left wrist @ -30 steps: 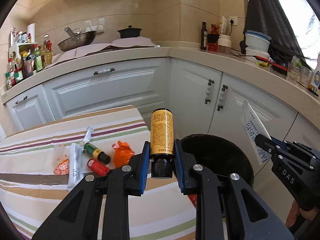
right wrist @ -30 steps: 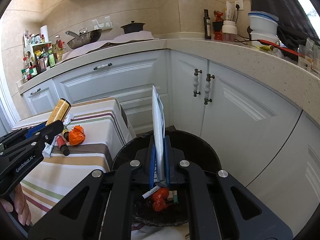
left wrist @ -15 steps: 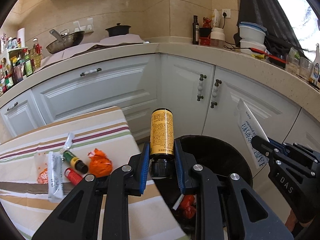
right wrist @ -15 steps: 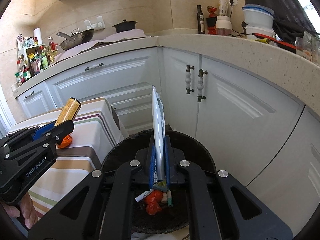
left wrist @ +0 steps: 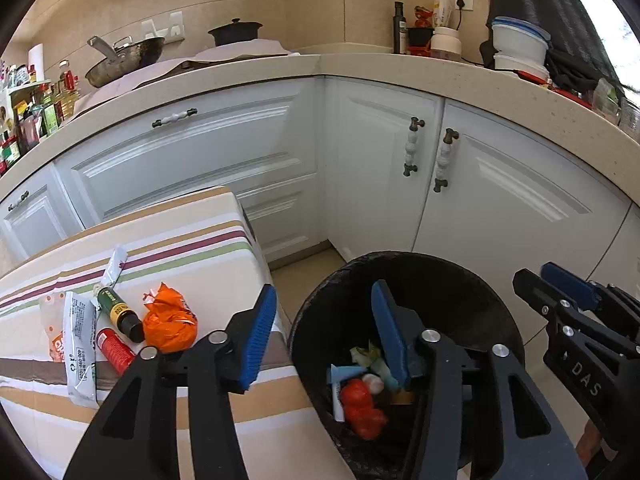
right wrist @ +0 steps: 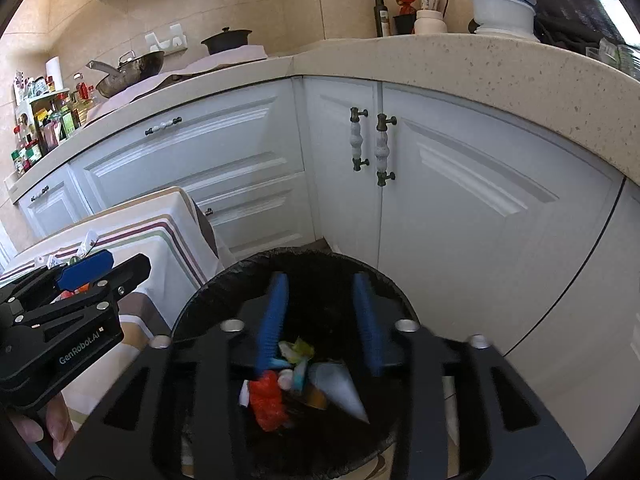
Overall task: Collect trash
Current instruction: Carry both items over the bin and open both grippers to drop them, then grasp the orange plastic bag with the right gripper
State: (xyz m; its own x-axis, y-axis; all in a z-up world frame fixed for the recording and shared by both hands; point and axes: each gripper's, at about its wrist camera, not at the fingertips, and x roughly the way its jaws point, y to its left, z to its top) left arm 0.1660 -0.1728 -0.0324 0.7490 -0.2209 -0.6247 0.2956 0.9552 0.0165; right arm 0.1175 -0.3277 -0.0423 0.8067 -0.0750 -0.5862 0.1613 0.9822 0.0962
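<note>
Drop step right now — both the left gripper (left wrist: 324, 320) and right gripper (right wrist: 320, 316) hang over the black trash bin (left wrist: 496, 300), jaws opening, nothing between them. Next move looks like heading back to the striped tabletop (left wrist: 192, 240) — orange wrapper (left wrist: 170, 320), two small bottles (left wrist: 120, 314) and a white packet (left wrist: 80, 352) sit near its bin-side edge

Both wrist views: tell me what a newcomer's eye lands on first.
The black trash bin on the floor by the white cabinets, litter at its bottom, both grippers' jaws opening empty above it. Then the crumpled orange wrapper beside small bottles on the striped tablecloth, left of the bin.
</note>
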